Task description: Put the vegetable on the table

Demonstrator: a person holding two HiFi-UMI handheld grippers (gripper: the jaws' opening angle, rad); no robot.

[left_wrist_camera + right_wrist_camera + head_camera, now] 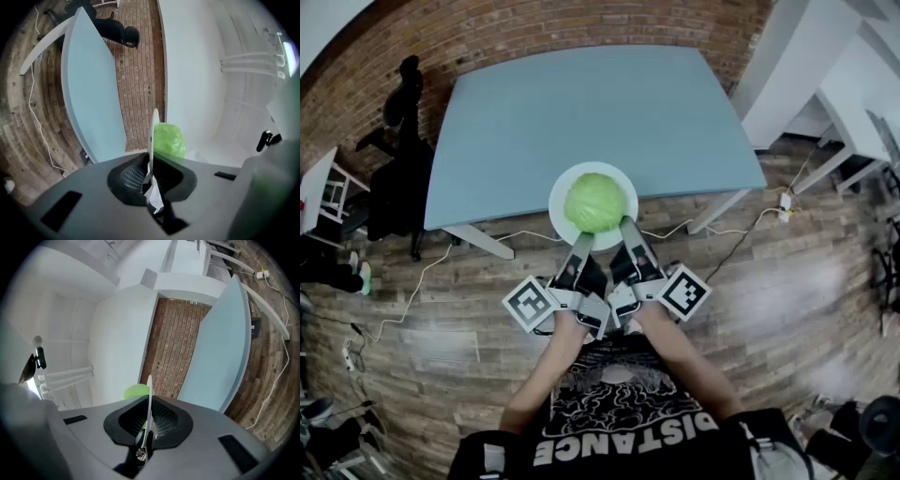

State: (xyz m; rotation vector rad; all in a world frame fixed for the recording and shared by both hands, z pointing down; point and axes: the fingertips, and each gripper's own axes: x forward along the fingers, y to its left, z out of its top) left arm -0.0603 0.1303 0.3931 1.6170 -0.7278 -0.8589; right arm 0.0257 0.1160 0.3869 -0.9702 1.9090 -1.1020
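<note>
A round green cabbage (595, 202) lies on a white plate (559, 195) held in the air over the near edge of the light blue table (581, 103). My left gripper (581, 240) is shut on the plate's near rim from the left. My right gripper (628, 227) is shut on the same rim just to the right. In the left gripper view the plate (153, 133) stands edge-on between the jaws of the left gripper (150, 168), with the cabbage (169, 139) beyond. In the right gripper view the right gripper (149, 423) clamps the thin plate (149, 392), the cabbage (135, 391) peeking over.
A black chair (398, 178) stands at the table's left end. White cables (422, 281) run over the wooden floor to a power strip (785, 204). A white desk (853, 122) is at the right. A brick wall rises behind the table.
</note>
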